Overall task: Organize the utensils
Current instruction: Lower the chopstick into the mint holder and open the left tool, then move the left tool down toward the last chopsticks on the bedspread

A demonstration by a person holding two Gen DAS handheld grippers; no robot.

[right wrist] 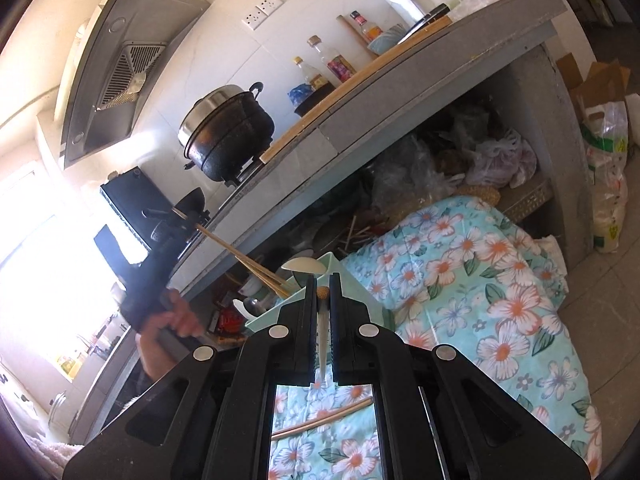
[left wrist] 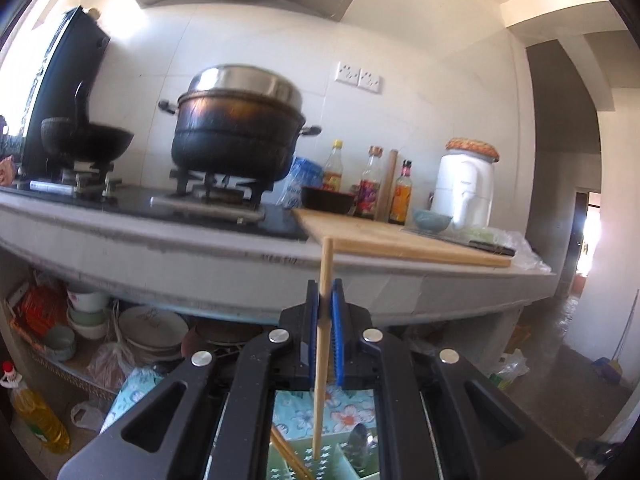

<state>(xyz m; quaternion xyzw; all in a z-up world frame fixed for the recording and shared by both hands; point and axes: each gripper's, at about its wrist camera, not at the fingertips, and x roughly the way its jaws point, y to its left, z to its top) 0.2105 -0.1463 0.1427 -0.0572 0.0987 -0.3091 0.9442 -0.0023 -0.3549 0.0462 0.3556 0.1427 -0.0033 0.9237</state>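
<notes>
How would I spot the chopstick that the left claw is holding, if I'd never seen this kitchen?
Find the grey kitchen counter with the big black pot on the stove. Below its edge, the left claw pinches one pale wooden chopstick upright, its lower tip over the green utensil holder. Unlike the chopsticks leaning in the holder, it stands alone between blue pads.

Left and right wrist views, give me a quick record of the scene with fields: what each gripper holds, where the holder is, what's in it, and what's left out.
left gripper: shut on a wooden chopstick, held nearly upright, lower tip over the utensil holder
right gripper: shut on a slim utensil with a brown knob end
utensil holder: pale green, on the floral cloth
in holder: chopsticks, white spoon, metal spoon
left out: one chopstick lying on the cloth
background: black pot on the stove
</notes>
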